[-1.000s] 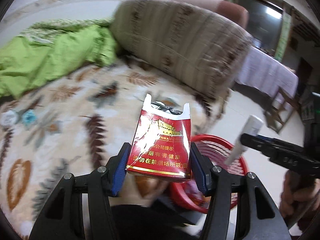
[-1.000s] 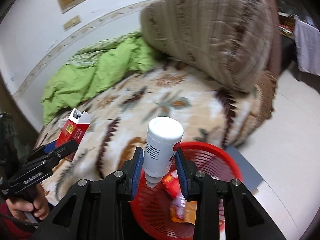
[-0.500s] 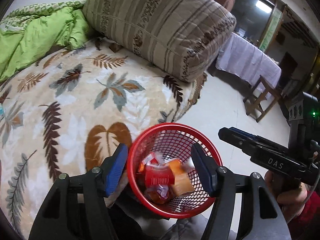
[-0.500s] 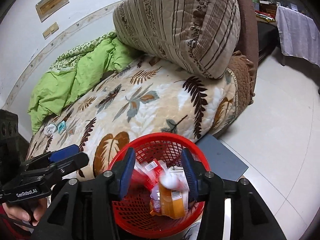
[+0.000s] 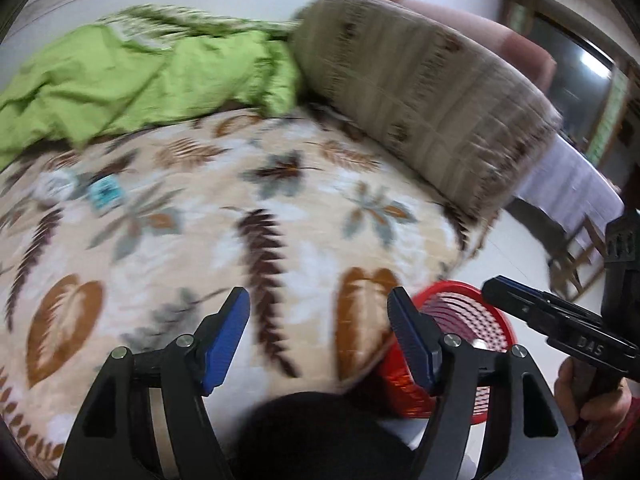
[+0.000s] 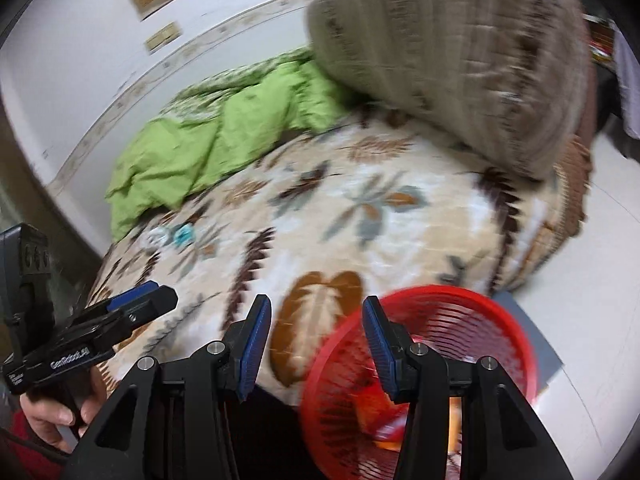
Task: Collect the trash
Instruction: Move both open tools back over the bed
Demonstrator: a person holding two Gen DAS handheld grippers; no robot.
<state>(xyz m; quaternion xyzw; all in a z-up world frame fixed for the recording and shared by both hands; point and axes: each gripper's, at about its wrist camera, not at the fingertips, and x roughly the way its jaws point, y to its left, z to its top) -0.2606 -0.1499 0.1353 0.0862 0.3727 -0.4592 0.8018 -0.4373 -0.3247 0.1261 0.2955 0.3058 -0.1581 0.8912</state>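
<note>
Two small scraps, a white wrapper (image 5: 54, 187) and a teal wrapper (image 5: 105, 193), lie near the green quilt (image 5: 140, 76), well apart from the red basket (image 6: 460, 320). Left gripper (image 5: 318, 336) and right gripper (image 6: 318, 344) both gape, holding nothing. Likely light, crinkly, easily crushed; pinch each across its middle.

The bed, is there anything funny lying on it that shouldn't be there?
Yes. Two small scraps, one white and one blue, lie on the leafy bedspread near the green blanket. They look like leftover trash, too blurred to identify.
</note>
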